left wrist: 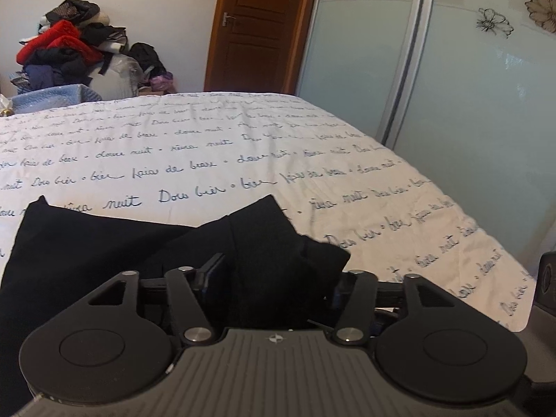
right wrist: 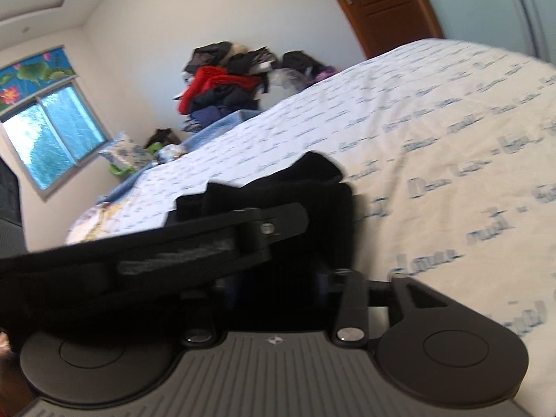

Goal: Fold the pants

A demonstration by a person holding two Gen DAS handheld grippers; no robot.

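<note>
Pants (left wrist: 104, 260), black, lie on the bed (left wrist: 243, 139) at its near edge, spreading flat to the left and away from both tongs. Left tongs (left wrist: 274, 278) are clamped on a bunched fold of the cloth, which fills the gap between the 2 fingers. Right tongs (right wrist: 278, 264) also appear closed on dark cloth, though blur and the tilted view make this less sure. Both grips sit at the near end of the garment, so its loose length runs forward and leftward across the printed sheet. My judgement: carrying the held edge forward over that flat part would make the fold.
</note>
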